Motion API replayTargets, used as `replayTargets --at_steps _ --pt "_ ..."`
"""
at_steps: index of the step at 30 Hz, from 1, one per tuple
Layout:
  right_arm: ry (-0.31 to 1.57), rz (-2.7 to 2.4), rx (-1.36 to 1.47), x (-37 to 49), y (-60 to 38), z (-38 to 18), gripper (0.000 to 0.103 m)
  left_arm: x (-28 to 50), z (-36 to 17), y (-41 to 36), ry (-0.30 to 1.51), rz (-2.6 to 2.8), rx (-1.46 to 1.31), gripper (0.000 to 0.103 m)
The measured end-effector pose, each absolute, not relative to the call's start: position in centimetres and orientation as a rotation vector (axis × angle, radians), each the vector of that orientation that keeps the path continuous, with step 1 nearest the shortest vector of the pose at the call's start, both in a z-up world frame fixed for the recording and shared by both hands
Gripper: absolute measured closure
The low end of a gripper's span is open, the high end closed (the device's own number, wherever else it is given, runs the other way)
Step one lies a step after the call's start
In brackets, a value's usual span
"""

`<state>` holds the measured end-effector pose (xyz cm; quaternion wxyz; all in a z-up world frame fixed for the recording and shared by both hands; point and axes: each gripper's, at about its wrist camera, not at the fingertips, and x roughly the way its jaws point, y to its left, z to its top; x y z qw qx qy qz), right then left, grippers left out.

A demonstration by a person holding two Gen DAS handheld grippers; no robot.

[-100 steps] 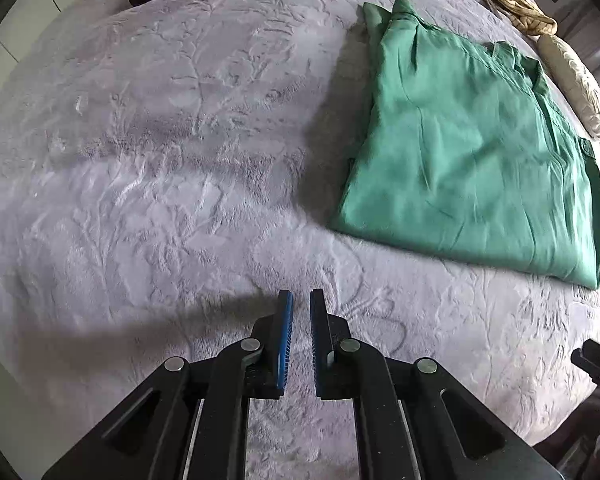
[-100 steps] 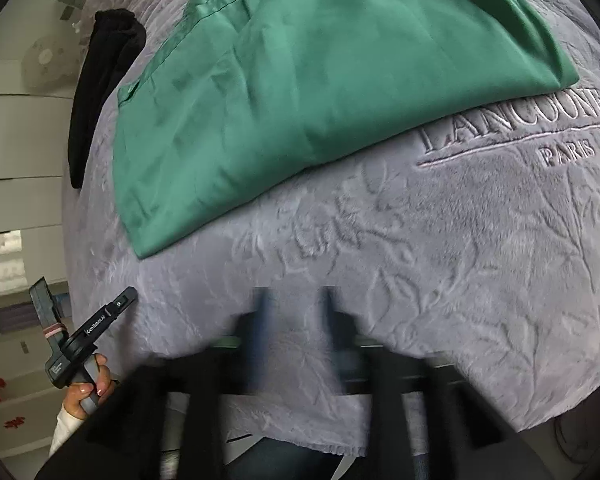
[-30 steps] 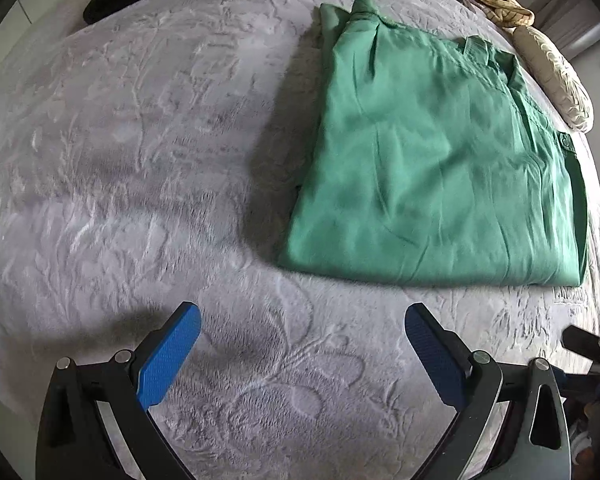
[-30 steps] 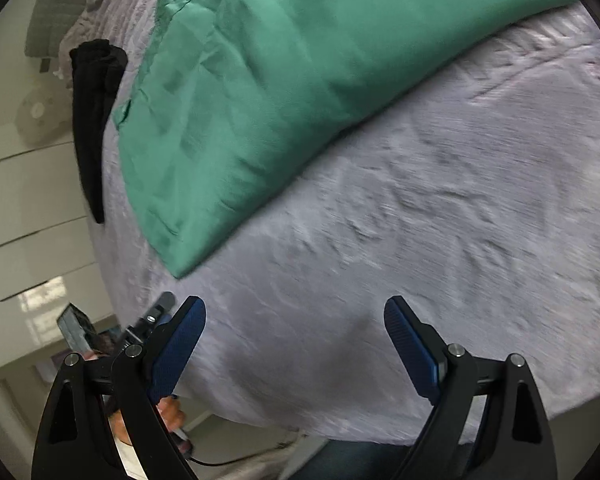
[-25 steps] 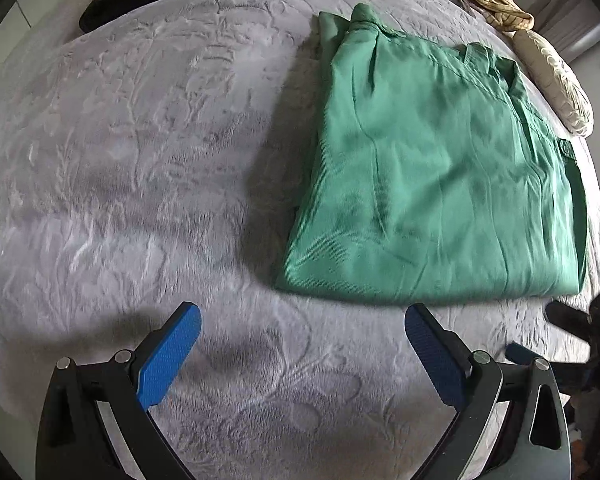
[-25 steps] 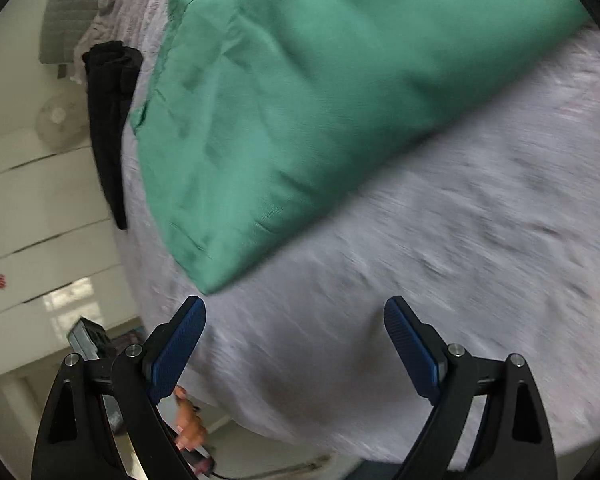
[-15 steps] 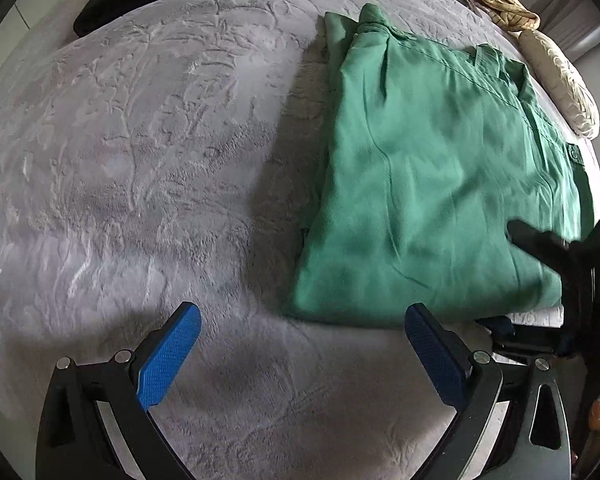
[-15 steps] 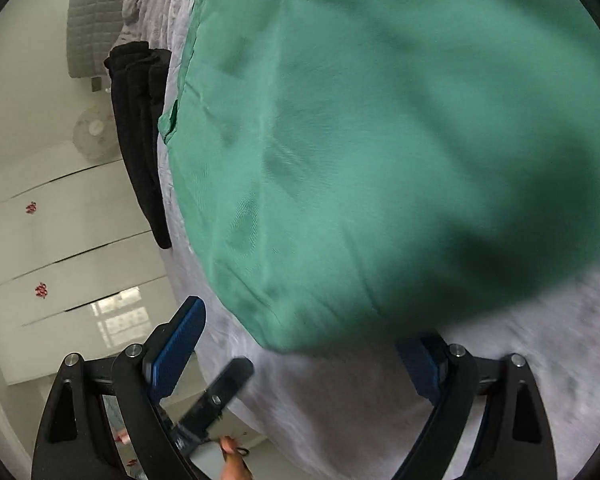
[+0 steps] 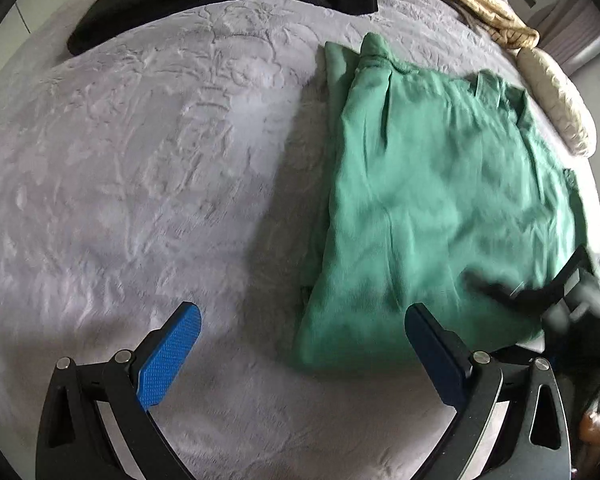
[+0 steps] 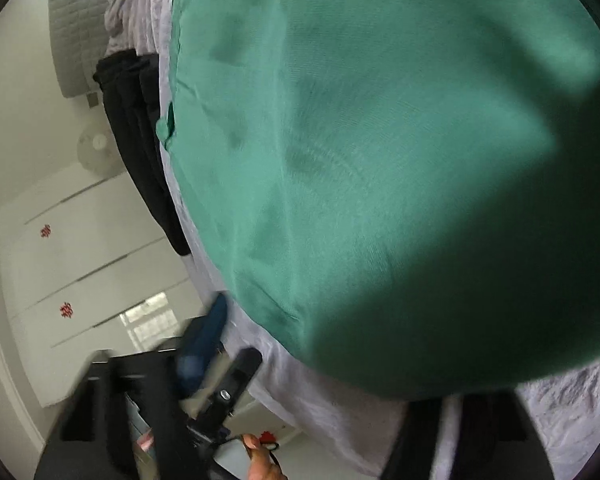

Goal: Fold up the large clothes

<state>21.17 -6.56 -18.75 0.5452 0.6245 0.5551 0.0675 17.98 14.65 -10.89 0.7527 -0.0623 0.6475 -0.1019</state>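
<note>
Ahead of the right gripper, the green garment fills the right wrist view, covers one finger's tip, and runs off the top edge. Its other blue finger is motion-blurred, so whether the pads press cloth cannot be told. Right of the left gripper, the right gripper is a dark smear cut by the frame's edge.

Left claw: black frame with triangular cut-outs, silver screws at the pivots, and two fingers faced with blue textured pads. Right claw: same black frame and dark blue pad, image blurred.
</note>
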Motion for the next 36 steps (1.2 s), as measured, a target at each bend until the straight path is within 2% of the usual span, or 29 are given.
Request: replayTargets --at_steps 1,9,13,16,17,18,19,20,23,27,30,33,36 --pt "1.321 0.161 1.468 21.3 -6.6 -18.6 0.093 18.5 -10.9 14.9 1.414 -0.237 -0.171 0.001" --pt "1.198 0.322 1.457 22.5 -7.9 -14.2 0.093 24.0 -12.5 15.5 1.444 -0.504 -0.536 0.001" --pt "1.202 0.350 1.425 22.6 -8.2 -13.5 0.093 26.2 -15.3 13.3 1.529 -0.643 -0.719 0.001" --pt "1.254 0.362 1.365 21.8 -7.6 -13.6 0.093 26.7 -16.3 11.2 1.560 -0.640 -0.721 0.001" --pt "1.275 0.357 1.346 22.1 -7.5 -13.6 0.093 26.7 -16.5 10.2 1.573 -0.615 -0.679 0.006" --pt "1.321 0.347 1.308 21.9 -7.3 -13.4 0.090 26.5 -16.5 9.4 1.576 -0.591 -0.642 0.017" --pt "1.360 0.345 1.275 21.8 -7.2 -13.1 0.089 26.3 -16.5 8.7 1.578 -0.558 -0.570 0.051" --pt "1.405 0.361 1.202 21.4 -7.4 -12.4 0.089 26.3 -16.7 7.9 1.586 -0.540 -0.491 0.069" --pt "1.408 0.410 1.016 20.4 -8.8 -10.0 0.089 25.9 -16.5 7.4 1.558 -0.527 -0.445 0.073" --pt "1.301 0.247 0.751 20.5 -13.8 -7.4 0.089 24.9 -14.8 6.3 1.456 -0.517 -0.361 0.080" --pt "1.284 0.175 0.674 21.9 -16.5 -9.8 0.090 24.4 -13.0 5.3 1.374 -0.515 -0.302 0.084" --pt "1.383 0.181 0.644 22.2 -16.4 -14.6 0.095 24.3 -10.7 4.4 1.302 -0.533 -0.301 0.086" --pt "1.333 0.208 0.687 21.4 -16.7 -16.4 0.097 23.8 -7.3 1.8 1.233 -0.571 -0.276 0.088"
